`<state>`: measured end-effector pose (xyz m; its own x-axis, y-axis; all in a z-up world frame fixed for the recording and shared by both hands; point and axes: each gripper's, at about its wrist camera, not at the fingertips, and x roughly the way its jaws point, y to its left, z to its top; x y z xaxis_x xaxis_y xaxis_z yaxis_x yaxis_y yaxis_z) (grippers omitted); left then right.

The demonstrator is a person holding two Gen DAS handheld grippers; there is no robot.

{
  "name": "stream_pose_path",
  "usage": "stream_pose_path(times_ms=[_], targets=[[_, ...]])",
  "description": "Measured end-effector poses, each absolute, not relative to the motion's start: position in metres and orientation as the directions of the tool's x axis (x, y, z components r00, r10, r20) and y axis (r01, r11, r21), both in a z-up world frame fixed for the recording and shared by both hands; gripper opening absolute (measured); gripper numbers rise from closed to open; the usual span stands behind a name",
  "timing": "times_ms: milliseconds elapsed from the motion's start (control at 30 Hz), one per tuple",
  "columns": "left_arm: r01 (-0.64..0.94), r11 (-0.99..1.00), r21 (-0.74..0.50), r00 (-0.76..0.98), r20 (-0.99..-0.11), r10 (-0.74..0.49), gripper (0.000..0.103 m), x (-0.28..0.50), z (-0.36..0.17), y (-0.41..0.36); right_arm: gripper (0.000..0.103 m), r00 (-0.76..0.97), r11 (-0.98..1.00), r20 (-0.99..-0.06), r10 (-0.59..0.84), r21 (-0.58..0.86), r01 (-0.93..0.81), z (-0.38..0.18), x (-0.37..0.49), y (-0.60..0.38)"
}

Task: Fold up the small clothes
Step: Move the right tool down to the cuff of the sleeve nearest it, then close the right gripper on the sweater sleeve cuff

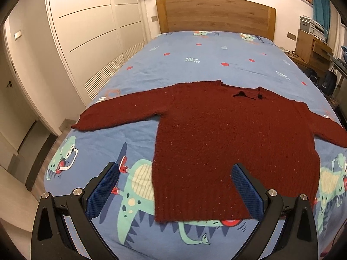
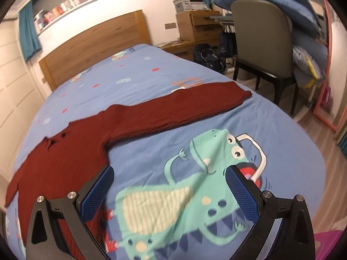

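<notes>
A dark red knit sweater [image 1: 227,140] is flecked with tiny pale specks. The bedsheet [image 1: 184,49] is printed light blue — scattered with red dots, white leaf sprigs and mint-green dinosaurs [image 2: 195,195] with cream striped bellies. The finger pads [image 1: 104,190] are coloured deep blue — set in black frames.

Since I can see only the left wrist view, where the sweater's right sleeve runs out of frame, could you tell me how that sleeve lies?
Observer: The sweater's right sleeve lies flat and stretched out on the bed.
Operator: Is the right gripper holding anything?
Observer: No, the right gripper is open and empty, above the dinosaur print beside the sweater's body.
Operator: What stands off that side of the bed?
Observer: A chair, with blue bedding piled behind it.
</notes>
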<state>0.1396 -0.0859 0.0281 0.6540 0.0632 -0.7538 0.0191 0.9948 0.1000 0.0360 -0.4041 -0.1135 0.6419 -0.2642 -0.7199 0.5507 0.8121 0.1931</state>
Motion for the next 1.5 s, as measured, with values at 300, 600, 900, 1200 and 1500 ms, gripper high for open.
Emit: stream_pose_path(times_ms=[300, 600, 900, 1200, 1500], targets=[[-0.069, 0.994, 0.088, 0.609, -0.785, 0.112, 0.102, 0.160, 0.026, -0.082, 0.101, 0.634, 0.682, -0.758, -0.153, 0.384, 0.623, -0.162, 0.066, -0.490], [-0.178, 0.977, 0.115, 0.560, -0.805, 0.197, 0.102, 0.168, 0.017, -0.066, 0.088, 0.661, 0.552, -0.744, -0.097, 0.512, 0.658, -0.190, 0.085, -0.562], [-0.230, 0.969, 0.087, 0.522, -0.830, 0.198, 0.102, 0.168, 0.005, -0.049, 0.064, 0.725, 0.394, -0.686, -0.067, 0.649, 0.651, -0.210, 0.098, -0.624], [-0.282, 0.957, 0.071, 0.491, -0.846, 0.208, 0.102, 0.168, -0.003, -0.029, 0.052, 0.747, 0.328, -0.656, -0.109, 0.686, 0.650, -0.213, 0.109, -0.665], [-0.303, 0.953, -0.026, 0.490, -0.862, 0.133, 0.101, 0.169, -0.008, -0.021, 0.011, 0.770, 0.261, -0.632, -0.093, 0.730, 0.631, -0.224, 0.123, -0.688]])
